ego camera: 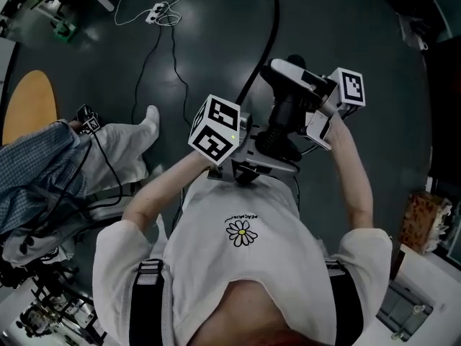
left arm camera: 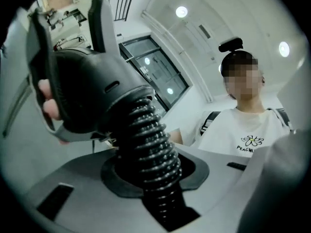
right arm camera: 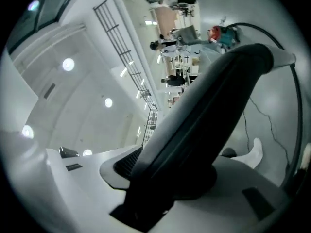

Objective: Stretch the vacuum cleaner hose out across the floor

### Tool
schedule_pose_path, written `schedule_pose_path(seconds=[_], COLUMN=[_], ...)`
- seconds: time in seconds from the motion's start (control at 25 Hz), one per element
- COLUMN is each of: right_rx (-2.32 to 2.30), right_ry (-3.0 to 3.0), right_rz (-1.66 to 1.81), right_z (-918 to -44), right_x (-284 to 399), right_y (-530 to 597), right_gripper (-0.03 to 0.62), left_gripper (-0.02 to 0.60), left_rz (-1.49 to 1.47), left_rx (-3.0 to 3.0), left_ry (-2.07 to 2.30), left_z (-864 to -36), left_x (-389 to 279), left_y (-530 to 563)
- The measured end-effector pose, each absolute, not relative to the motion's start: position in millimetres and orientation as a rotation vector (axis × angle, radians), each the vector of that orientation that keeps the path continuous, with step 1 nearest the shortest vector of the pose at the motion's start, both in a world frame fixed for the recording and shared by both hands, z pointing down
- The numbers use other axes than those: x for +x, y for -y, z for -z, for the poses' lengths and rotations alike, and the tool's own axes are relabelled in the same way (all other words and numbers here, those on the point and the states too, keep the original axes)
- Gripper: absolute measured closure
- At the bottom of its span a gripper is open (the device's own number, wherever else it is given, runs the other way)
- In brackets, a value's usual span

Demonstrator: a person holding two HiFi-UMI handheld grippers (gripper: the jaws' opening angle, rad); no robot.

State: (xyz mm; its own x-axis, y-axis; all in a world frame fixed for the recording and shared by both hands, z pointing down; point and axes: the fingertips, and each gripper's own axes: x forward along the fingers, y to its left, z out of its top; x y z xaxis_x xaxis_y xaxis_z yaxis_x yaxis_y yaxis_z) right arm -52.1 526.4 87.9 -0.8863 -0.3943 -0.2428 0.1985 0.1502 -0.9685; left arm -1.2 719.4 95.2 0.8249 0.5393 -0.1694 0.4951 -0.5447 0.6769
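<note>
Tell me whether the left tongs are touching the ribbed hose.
Touching. The left gripper view shows the ribbed hose clamped between the left tongs, with no gap.

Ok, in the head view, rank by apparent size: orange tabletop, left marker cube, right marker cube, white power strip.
1. orange tabletop, narrowly
2. left marker cube
3. right marker cube, smaller perhaps only because farther from the camera
4. white power strip

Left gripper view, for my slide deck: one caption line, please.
Left hand-held gripper clamps a black ribbed plastic vacuum hose beside its smooth black cuff.
</note>
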Motion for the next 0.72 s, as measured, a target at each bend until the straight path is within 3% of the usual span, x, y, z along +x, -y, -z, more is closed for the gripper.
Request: schedule_pose_path(seconds=[0.32, 0.72], right_rx=[-0.364, -0.315], right_ry=[-2.525, -2.846], right_rz=[1.164, 0.649], right_z=[-16.5, 33.7], right_x=[-57.6, -70.7], right_y=[-521.7, -542.7], right_gripper=[0.387, 0.385], left_gripper=[0.454, 0.454], left_rz=[0.14, 0.077], left_rx=[2.522, 2.706], left_ry=[-0.373, -0.598], left_z=[-98.4, -84.8], left_x=[-8.2, -6.2], left_y=[-664.8, -651.9])
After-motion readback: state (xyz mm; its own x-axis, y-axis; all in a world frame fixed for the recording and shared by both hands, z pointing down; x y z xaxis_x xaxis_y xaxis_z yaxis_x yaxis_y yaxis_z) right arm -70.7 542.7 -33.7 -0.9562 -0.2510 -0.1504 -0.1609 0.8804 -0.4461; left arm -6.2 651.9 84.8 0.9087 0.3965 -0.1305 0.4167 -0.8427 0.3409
